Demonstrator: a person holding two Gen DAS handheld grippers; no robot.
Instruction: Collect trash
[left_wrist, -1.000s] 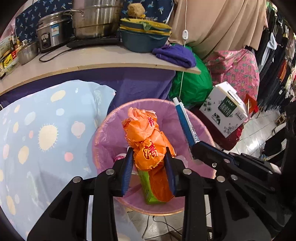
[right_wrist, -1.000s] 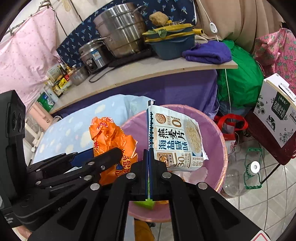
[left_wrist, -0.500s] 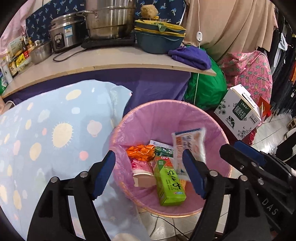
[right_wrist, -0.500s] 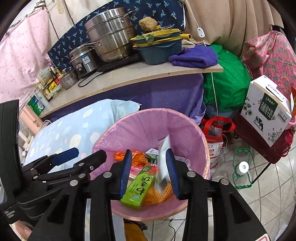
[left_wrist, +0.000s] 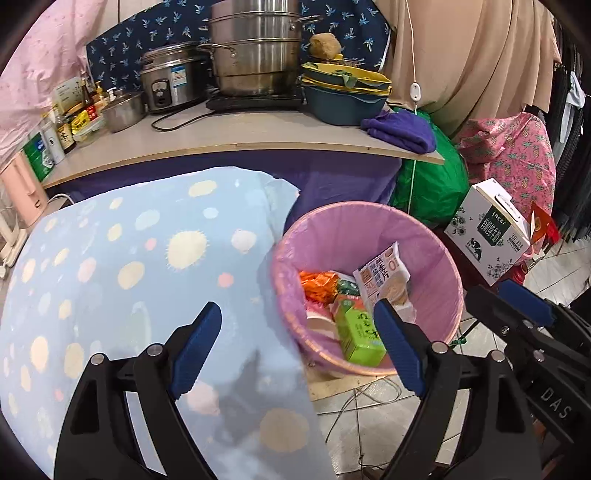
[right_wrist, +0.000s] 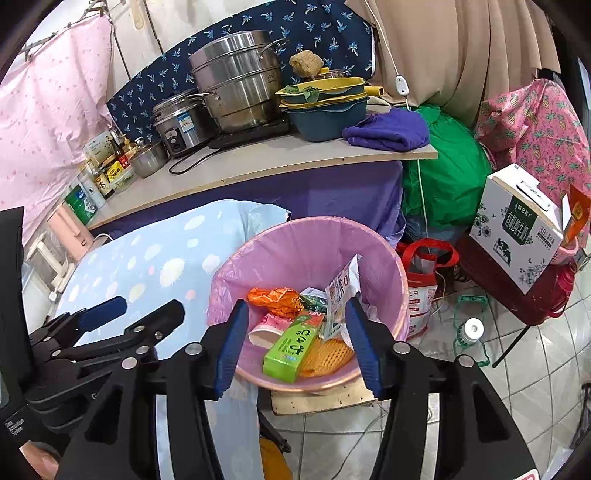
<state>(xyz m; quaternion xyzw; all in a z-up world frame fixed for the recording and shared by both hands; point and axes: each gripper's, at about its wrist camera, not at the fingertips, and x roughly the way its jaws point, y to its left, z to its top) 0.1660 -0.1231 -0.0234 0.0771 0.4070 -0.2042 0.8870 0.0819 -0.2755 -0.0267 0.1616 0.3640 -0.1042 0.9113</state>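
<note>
**Both grippers empty above the lined bin; trash lies inside**

Left gripper (left_wrist: 299, 350): jaws opening, nothing between the pads; it hangs over the pale blue spotted cloth (left_wrist: 122, 280), with the bin ahead and to its right. Right gripper (right_wrist: 295, 341): jaws also opening, nothing clamped; the bin sits straight ahead between its fingers, so in my judgement the right hand is the nearer one.

The round bin with a pink plastic liner (right_wrist: 306, 240) holds the collected trash: a crumpled orange wrapper (right_wrist: 275, 301), a green drink carton (right_wrist: 291, 345) lying with its long axis running from the near rim toward the centre, and a white printed snack bag (right_wrist: 341, 291) standing on edge against the far-right side. All lie below the rim, apart from both grippers.

No loose trash is visible on the cloth. Any next item would have to be found elsewhere.

Surroundings: the bin stands on a small board over a tiled floor (right_wrist: 517, 387). Behind it is a wooden counter (left_wrist: 240, 136) carrying steel pots and a folded purple towel (left_wrist: 400, 129). A white milk carton box (right_wrist: 517, 221) sits to the right. The room is crowded.
</note>
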